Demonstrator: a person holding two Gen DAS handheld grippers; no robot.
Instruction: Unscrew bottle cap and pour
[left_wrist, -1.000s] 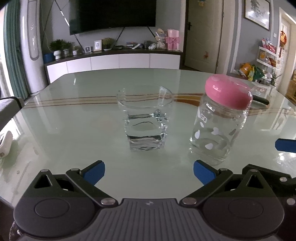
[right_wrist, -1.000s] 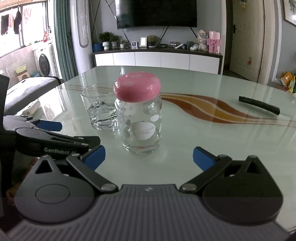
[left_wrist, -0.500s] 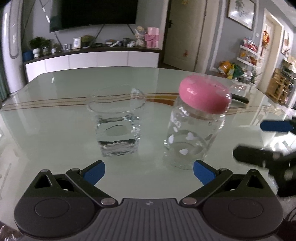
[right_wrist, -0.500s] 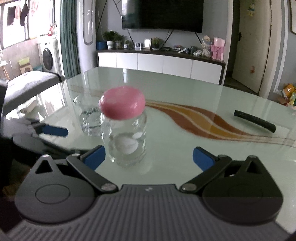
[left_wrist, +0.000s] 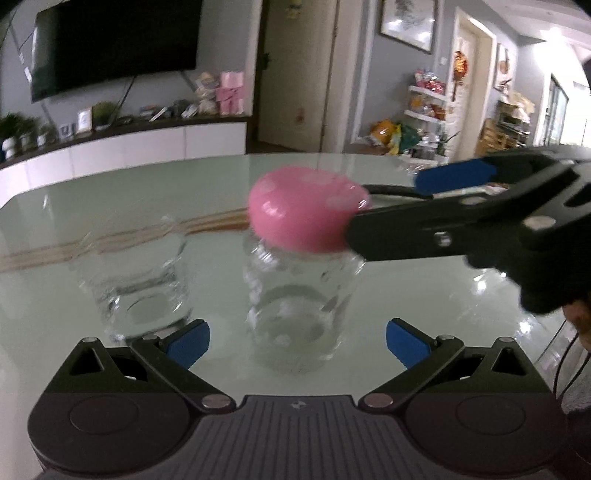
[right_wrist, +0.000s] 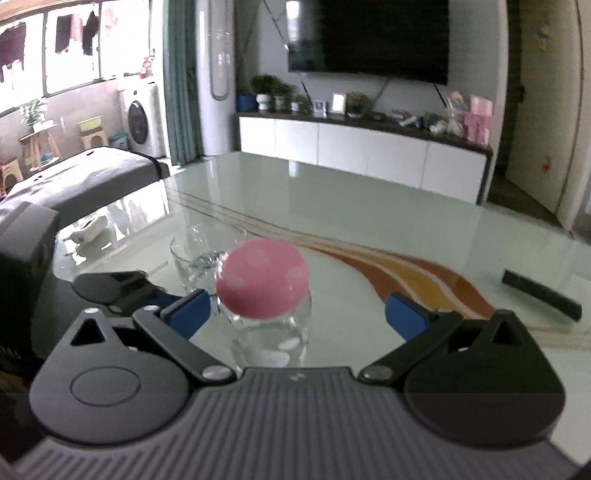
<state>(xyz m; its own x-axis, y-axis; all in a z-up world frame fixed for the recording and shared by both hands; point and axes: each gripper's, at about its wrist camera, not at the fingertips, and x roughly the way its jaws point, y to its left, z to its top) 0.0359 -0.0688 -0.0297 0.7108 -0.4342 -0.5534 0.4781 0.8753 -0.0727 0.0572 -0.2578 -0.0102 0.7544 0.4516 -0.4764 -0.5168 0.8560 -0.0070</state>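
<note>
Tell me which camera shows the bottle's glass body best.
The left wrist view: the bottle stands side-on between the open left tool, its glass visible from base to pink cap. In the right wrist view the cap covers most of the glass, seen from above.

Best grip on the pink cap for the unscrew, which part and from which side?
Take the pink cap by its rounded rim, right gripper coming from above, open jaws straddling the widest part. The dome top is smooth and would likely slip; the rim overhangs the neck of the upright bottle. Left gripper, also open, should clamp the glass body from the side to resist the twist.
</note>
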